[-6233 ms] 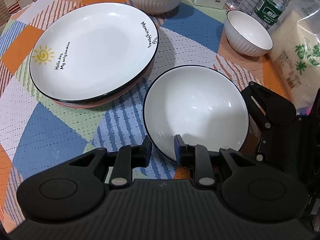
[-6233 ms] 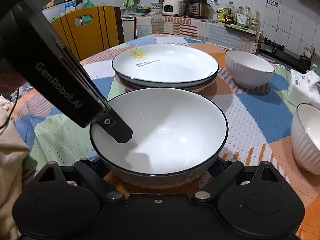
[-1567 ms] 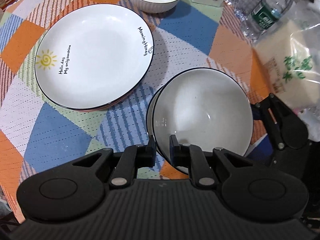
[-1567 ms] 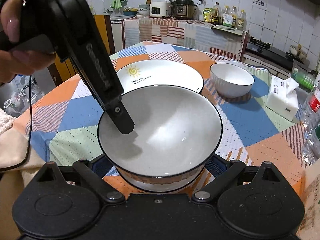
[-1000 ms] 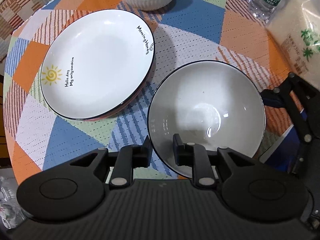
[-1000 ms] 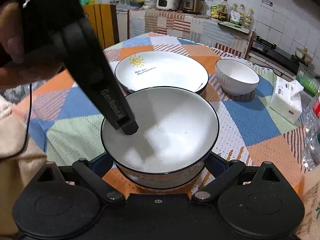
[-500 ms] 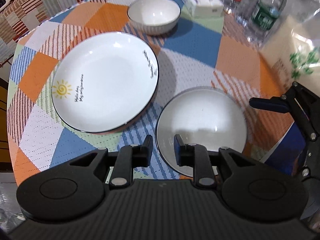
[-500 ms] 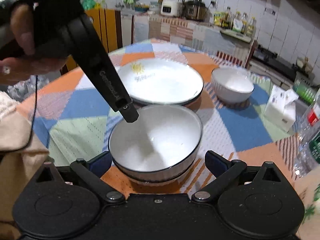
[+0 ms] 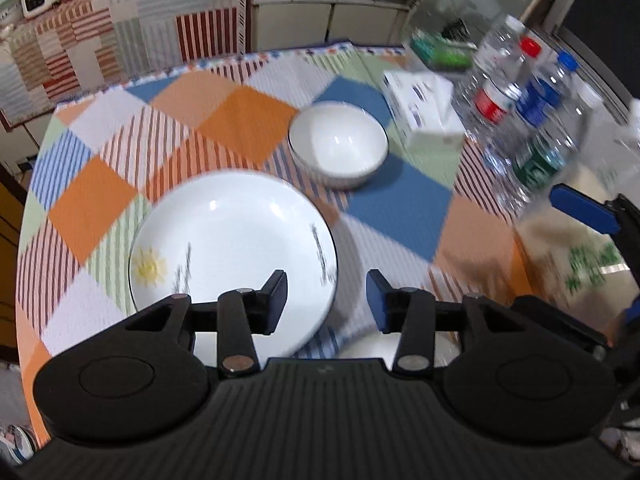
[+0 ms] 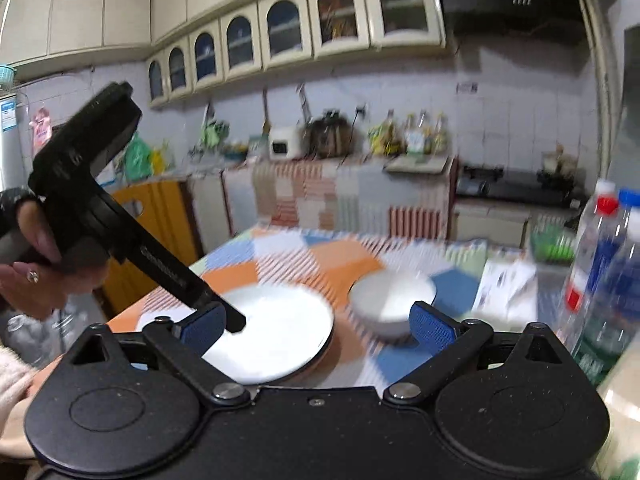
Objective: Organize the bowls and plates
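A stack of white plates with a sun print [image 9: 232, 240] lies on the patchwork tablecloth [image 9: 240, 120]; it also shows in the right wrist view [image 10: 276, 336]. A small white bowl [image 9: 338, 144] stands beyond it, also seen in the right wrist view [image 10: 390, 300]. The rim of the stacked bowls [image 9: 368, 350] peeks out just below my left gripper [image 9: 326, 300], which is open, empty and raised above the table. My right gripper [image 10: 316, 326] is open wide, empty and raised too.
A tissue box [image 9: 424, 108], several water bottles [image 9: 520, 112] and a rice bag [image 9: 580, 264] crowd the table's right side. A yellow chair [image 10: 156, 220] stands at the left. A kitchen counter [image 10: 340, 196] lies behind.
Both grippers have let go of the stacked bowls, opened and lifted away upward and back. The bowls stay on the table near the front.
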`<state>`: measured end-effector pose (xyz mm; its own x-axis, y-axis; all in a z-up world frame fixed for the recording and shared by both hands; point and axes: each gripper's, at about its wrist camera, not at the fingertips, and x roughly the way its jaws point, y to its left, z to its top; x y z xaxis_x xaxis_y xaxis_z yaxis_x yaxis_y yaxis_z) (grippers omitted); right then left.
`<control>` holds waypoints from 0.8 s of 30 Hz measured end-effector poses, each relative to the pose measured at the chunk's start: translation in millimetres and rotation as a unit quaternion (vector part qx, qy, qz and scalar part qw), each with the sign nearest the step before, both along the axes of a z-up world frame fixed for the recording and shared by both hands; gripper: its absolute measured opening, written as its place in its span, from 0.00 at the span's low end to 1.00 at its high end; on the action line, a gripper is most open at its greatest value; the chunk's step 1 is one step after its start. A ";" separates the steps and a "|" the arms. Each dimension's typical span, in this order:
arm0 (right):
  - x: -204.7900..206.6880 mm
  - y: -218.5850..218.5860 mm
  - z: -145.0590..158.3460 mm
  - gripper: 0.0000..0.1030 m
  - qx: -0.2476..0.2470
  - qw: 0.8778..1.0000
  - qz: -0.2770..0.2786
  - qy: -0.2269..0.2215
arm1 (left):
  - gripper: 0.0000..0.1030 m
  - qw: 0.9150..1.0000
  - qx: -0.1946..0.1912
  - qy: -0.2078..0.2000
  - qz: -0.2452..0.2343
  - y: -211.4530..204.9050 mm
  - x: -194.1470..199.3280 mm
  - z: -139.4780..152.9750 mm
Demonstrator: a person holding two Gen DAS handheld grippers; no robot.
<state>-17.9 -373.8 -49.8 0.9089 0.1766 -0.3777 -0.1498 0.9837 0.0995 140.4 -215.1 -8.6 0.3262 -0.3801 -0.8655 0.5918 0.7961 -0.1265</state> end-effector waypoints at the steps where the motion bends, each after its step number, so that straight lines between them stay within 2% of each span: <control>1: 6.5 -0.8 2.3 0.95 -0.004 1.000 -0.006 -0.004 | 0.41 1.000 0.001 -0.003 0.000 -3.4 5.7 -0.7; 5: 35.8 -8.4 6.7 0.90 0.011 1.000 -0.022 0.014 | 0.42 1.000 0.003 -0.021 -0.001 -16.9 32.2 -7.3; 7: 53.8 -14.1 7.8 0.87 0.026 0.999 -0.033 0.033 | 0.48 1.000 0.001 -0.028 0.001 -21.5 45.0 -12.8; 9: 75.1 -20.5 4.4 0.80 0.040 0.996 -0.048 0.061 | 0.48 1.000 -0.012 -0.027 0.010 -25.3 59.6 -19.7; 11: 99.3 -35.1 -4.0 0.75 0.078 0.990 -0.065 0.095 | 0.48 0.999 -0.024 -0.026 0.021 -28.4 73.2 -28.2; 12: 111.1 -44.0 -9.7 0.71 0.103 0.985 -0.075 0.113 | 0.48 0.999 -0.029 -0.024 0.026 -30.2 78.9 -32.1; 16: 154.2 -69.6 -40.3 0.65 0.180 0.960 -0.114 0.181 | 0.48 0.997 -0.053 -0.001 0.057 -34.0 104.3 -52.1; 20: 179.9 -82.6 -71.1 0.61 0.216 0.938 -0.146 0.227 | 0.48 0.995 -0.066 0.006 0.074 -39.6 121.4 -68.1; 24: 195.5 -86.9 -94.3 0.56 0.241 0.921 -0.168 0.255 | 0.48 0.995 -0.061 0.009 0.082 -46.4 130.3 -80.2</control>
